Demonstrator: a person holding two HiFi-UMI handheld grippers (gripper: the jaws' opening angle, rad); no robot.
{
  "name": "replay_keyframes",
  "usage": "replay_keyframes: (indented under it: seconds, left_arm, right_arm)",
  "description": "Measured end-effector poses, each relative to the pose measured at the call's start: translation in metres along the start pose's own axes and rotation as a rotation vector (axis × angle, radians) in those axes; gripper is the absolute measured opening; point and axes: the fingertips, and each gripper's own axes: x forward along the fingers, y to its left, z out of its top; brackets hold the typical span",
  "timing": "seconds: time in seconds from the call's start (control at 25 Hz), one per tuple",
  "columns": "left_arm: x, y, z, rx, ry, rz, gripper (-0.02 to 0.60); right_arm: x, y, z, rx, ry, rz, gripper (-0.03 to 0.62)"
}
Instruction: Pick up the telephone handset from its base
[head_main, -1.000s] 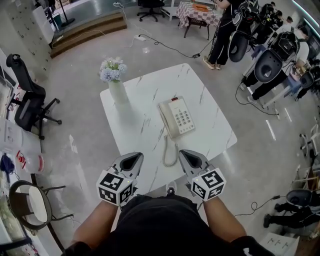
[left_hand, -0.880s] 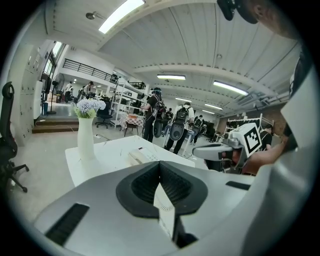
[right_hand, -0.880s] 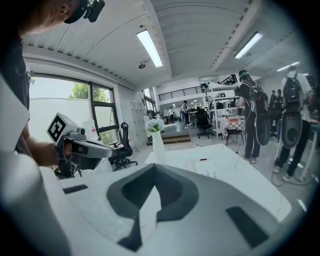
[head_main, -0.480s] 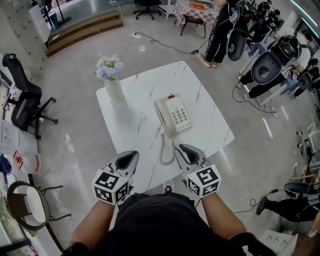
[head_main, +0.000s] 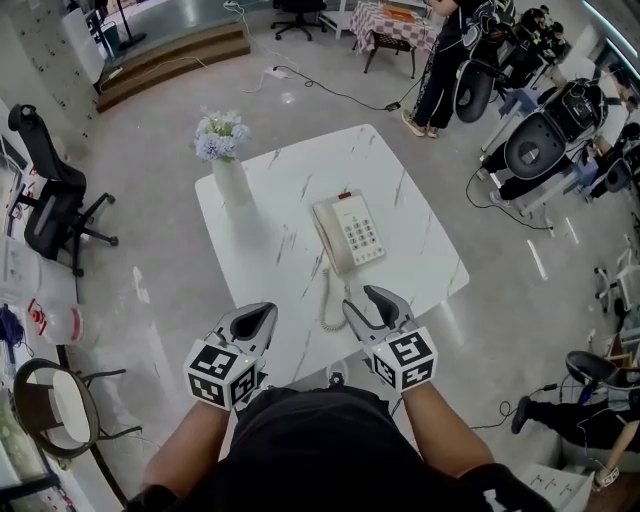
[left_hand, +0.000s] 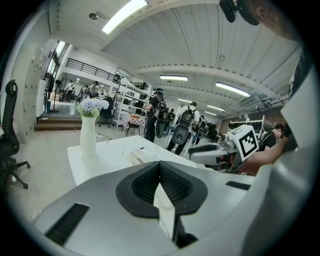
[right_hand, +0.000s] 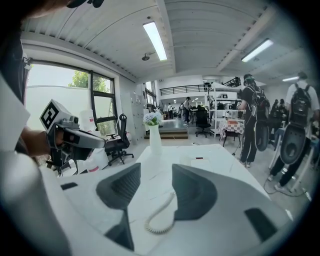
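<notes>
The cream telephone (head_main: 352, 232) lies in the middle of the white marble table (head_main: 400, 175), its handset (head_main: 328, 236) resting along the base's left side. Its coiled cord (head_main: 332, 306) runs toward the near edge. My right gripper (head_main: 368, 303) hovers over the near edge just right of the cord, short of the phone; its jaws are opening and nothing is between them. In the right gripper view the cord (right_hand: 161, 215) shows on the table through the gap. My left gripper (head_main: 258, 316) hangs at the near edge left of the cord, shut and empty.
A white vase of pale flowers (head_main: 231, 172) stands at the table's far left corner. A black office chair (head_main: 55, 205) is on the floor at the left. People and parked equipment (head_main: 540, 130) fill the far right, with cables across the floor.
My right gripper's jaws have spread apart from shut. Both grippers have stayed near the table's front edge.
</notes>
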Motion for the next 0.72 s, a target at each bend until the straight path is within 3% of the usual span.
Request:
replay_keyframes:
  seconds: [0.72]
  left_arm:
    - [0.0000,-0.0019,0.0014,0.014,0.004,0.005,0.003]
  right_arm:
    - [0.0008,-0.0066,-0.0052,0.001,0.018,-0.011,0.186]
